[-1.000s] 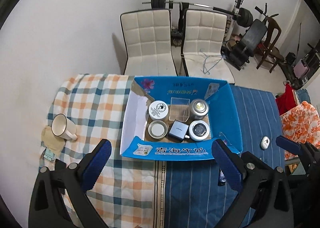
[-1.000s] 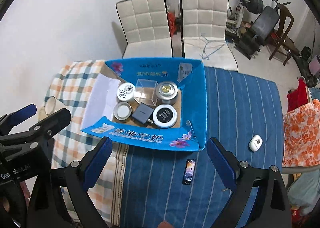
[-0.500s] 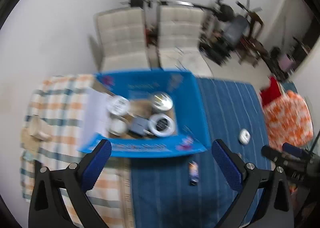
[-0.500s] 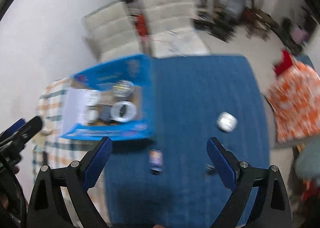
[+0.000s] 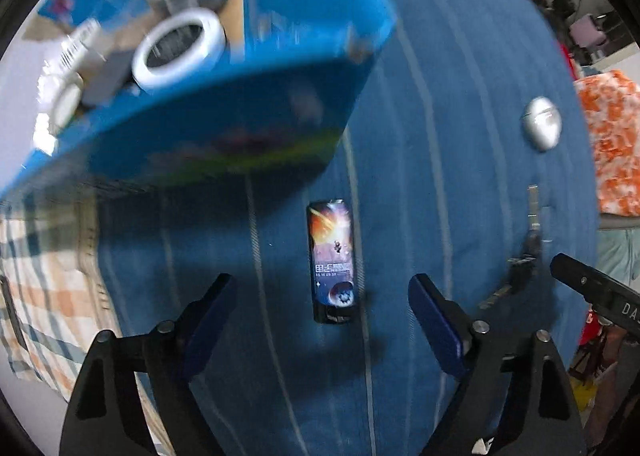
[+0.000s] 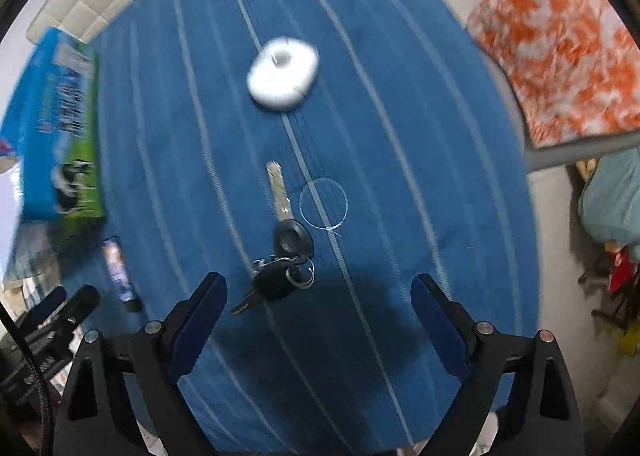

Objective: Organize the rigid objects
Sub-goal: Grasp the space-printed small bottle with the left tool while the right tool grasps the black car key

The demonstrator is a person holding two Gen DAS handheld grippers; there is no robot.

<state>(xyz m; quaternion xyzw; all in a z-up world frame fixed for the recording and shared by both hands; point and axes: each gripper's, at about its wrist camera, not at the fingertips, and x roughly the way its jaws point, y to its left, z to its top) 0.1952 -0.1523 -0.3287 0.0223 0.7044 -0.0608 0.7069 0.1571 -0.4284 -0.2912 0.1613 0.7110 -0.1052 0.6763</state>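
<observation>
A small lighter (image 5: 332, 260) with a space picture lies on the blue striped cloth, just ahead of my open, empty left gripper (image 5: 322, 298). The blue cardboard box (image 5: 224, 103) with several tins stands behind it, upper left. In the right wrist view a bunch of keys (image 6: 282, 254) lies just ahead of my open, empty right gripper (image 6: 319, 300). A white round case (image 6: 283, 73) lies farther out. The lighter (image 6: 118, 274) and box (image 6: 56, 127) show at the left there.
The keys (image 5: 528, 252) and the white case (image 5: 542, 127) lie at the right in the left wrist view. An orange patterned cloth (image 6: 560, 39) lies past the table's right edge. A checked cloth (image 5: 48, 288) covers the table's left part.
Both grippers have dropped low towards the table and swung right. The left now hangs over the lighter, the right over the keys. Both stay open.
</observation>
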